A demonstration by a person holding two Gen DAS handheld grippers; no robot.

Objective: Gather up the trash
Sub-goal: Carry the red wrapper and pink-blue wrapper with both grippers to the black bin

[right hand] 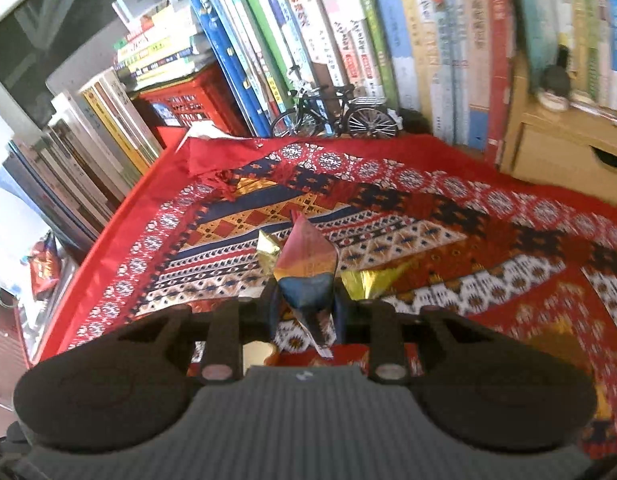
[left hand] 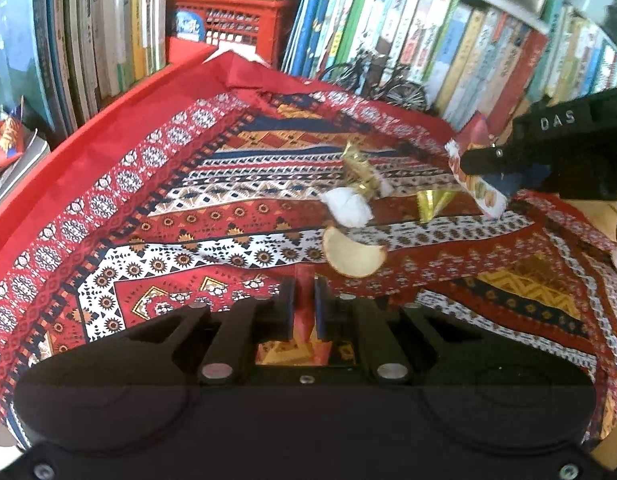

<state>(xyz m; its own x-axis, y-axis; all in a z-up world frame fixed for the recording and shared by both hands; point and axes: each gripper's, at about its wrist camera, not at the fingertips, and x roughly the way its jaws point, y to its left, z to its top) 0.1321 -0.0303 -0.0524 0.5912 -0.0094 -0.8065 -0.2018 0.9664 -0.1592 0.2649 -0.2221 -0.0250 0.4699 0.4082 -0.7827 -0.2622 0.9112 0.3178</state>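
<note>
On the red patterned cloth [left hand: 156, 208] lie a crumpled gold foil wrapper [left hand: 358, 172], a white tissue wad [left hand: 348, 206], a tan curved chip-like piece [left hand: 354, 256] and a gold foil triangle [left hand: 432, 202]. My left gripper [left hand: 304, 300] is shut on a thin red and orange wrapper [left hand: 303, 320], just in front of the tan piece. My right gripper [right hand: 304, 300] is shut on a red, orange and blue snack wrapper [right hand: 308, 264], held above the cloth. From the left wrist view, that right gripper [left hand: 468, 164] hangs at the right with the snack wrapper [left hand: 478, 192] dangling from it.
Rows of upright books [right hand: 348, 40] wall in the back and left. A red plastic crate [left hand: 232, 20] and a toy bicycle [right hand: 336, 114] stand at the cloth's far edge. A wooden drawer box [right hand: 568, 152] sits at the right. A red snack bag [right hand: 44, 268] lies left of the cloth.
</note>
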